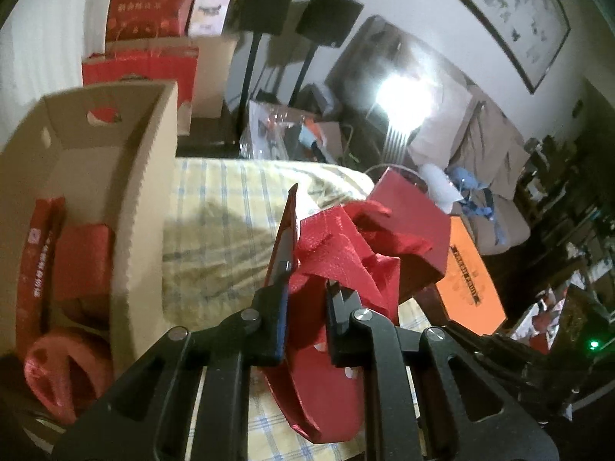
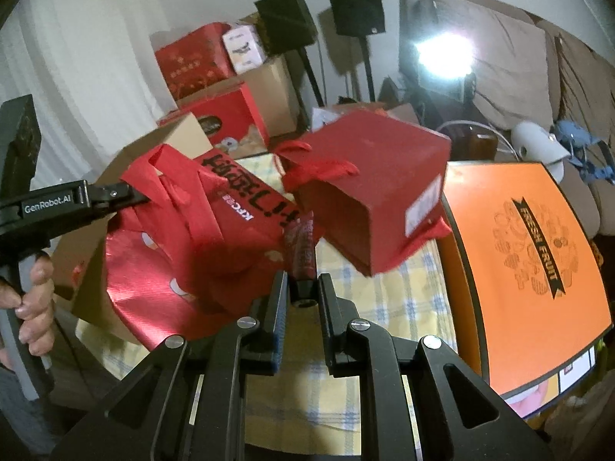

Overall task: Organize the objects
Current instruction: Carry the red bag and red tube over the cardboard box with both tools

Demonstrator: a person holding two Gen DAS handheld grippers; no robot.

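Observation:
My left gripper (image 1: 307, 288) is shut on the handles of a red KFC fabric bag (image 1: 338, 261); the bag also shows in the right wrist view (image 2: 215, 226), held up above the checked cloth, with the left gripper (image 2: 142, 196) at its handles. My right gripper (image 2: 301, 288) is shut on a narrow dark red item (image 2: 301, 246) that sticks out between the fingers. A red paper gift bag (image 2: 384, 176) lies on its side just beyond, also seen in the left wrist view (image 1: 415, 211). An open cardboard box (image 1: 127, 176) at left holds red items (image 1: 77, 265).
An orange "Fresh Fruit" box (image 2: 526, 261) lies at right on the yellow checked cloth (image 1: 230, 199). Stacked red and brown boxes (image 2: 215, 88), two black speakers on stands (image 2: 353, 11), a bright lamp (image 2: 446, 53) and a sofa (image 1: 492, 146) stand behind.

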